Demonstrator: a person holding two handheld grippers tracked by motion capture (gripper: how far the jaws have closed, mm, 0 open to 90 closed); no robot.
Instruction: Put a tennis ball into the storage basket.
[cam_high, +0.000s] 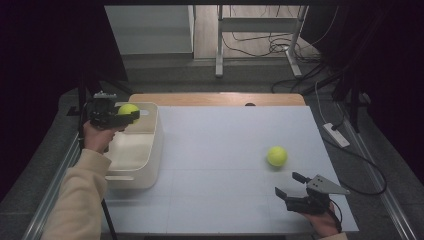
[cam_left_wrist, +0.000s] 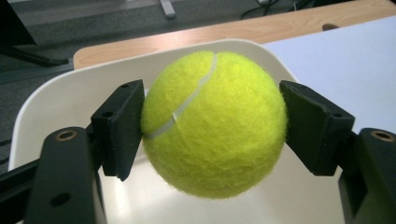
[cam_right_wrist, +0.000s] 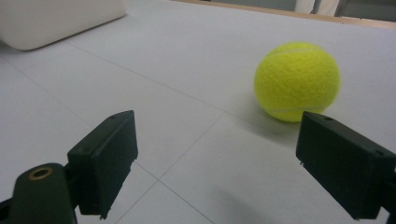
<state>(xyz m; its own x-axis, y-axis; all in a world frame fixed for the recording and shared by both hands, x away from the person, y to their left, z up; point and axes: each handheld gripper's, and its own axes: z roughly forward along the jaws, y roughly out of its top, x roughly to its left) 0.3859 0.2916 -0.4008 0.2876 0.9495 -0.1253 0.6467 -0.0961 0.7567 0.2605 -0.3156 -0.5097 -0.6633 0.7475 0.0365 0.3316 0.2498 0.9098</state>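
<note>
A yellow-green tennis ball (cam_high: 129, 110) hangs over the white bin (cam_high: 145, 165) at the table's left, with my left gripper (cam_high: 131, 114) shut on it. In the left gripper view both black pads (cam_left_wrist: 122, 126) press the ball (cam_left_wrist: 215, 123) from either side, the bin's inside (cam_left_wrist: 65, 100) right below. A second tennis ball (cam_high: 276, 156) lies on the white table top at the right. My right gripper (cam_high: 291, 184) rests near the front right edge, open, a short way from that ball. The right gripper view has the ball (cam_right_wrist: 297, 81) ahead and to the right of its empty jaws (cam_right_wrist: 217, 163).
The white table top (cam_high: 220, 150) has a wooden strip (cam_high: 215, 99) along its far edge. Cables and a power strip (cam_high: 336, 134) lie on the floor at the right. A metal stand (cam_high: 220, 45) rises beyond the table.
</note>
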